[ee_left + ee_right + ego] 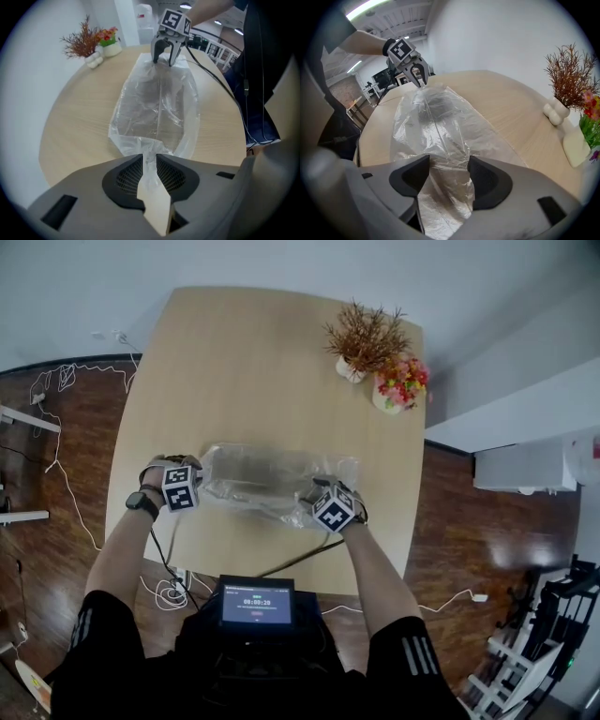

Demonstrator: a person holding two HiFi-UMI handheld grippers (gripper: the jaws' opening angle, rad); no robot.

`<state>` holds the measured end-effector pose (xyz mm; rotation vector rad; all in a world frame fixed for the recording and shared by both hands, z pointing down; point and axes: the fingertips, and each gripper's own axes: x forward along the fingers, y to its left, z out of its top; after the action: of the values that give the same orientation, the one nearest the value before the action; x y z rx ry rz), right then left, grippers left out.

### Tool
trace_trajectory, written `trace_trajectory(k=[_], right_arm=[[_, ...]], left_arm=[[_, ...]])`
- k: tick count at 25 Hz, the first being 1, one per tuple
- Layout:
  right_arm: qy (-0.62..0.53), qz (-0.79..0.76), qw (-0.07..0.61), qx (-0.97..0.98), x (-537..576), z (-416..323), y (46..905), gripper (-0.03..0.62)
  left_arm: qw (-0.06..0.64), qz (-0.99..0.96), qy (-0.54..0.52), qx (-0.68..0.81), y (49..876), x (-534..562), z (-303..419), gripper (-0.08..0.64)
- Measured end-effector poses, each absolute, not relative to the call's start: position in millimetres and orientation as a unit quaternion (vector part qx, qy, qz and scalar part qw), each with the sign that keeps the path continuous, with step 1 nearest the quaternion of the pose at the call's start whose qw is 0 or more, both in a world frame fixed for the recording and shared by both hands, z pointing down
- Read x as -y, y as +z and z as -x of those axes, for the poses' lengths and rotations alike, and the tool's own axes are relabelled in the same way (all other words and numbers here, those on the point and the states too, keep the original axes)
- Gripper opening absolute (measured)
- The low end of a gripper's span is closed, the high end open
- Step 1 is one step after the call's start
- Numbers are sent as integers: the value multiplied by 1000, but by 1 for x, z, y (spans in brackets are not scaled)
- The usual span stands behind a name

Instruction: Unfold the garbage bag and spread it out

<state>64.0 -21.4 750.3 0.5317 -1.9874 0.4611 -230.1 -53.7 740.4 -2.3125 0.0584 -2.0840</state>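
A clear plastic garbage bag (267, 479) lies stretched left to right on the wooden table (234, 362), crumpled and partly flattened. My left gripper (192, 482) points straight down at the bag's left end. In the left gripper view its jaws (149, 157) stand narrow, with a gathered strip of the bag (154, 103) pinched between the pads. My right gripper (316, 496) is at the bag's right end. In the right gripper view its jaws (449, 161) stand wide, the bag (436, 117) lying loose between them without the pads pressing it. Each gripper shows in the other's view: right (165, 58), left (419, 77).
A white vase with dried brown twigs (364, 338) and a pot of bright flowers (401, 385) stand at the table's far right corner. A small screen (256, 601) sits at the person's chest. Cables (169, 587) trail over the near edge onto the wooden floor.
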Motion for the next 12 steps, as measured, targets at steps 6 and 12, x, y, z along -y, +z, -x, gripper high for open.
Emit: trace_trajectory(k=[6,12], right_arm=[[210,-221,472,827,23,-65,748,301],[228,-220,432,844,27,-72,722,368]], left_arm=[[-15,745,-667,-3,762,52,221,103],[-39,745,-666,-7,759,63,222,177]])
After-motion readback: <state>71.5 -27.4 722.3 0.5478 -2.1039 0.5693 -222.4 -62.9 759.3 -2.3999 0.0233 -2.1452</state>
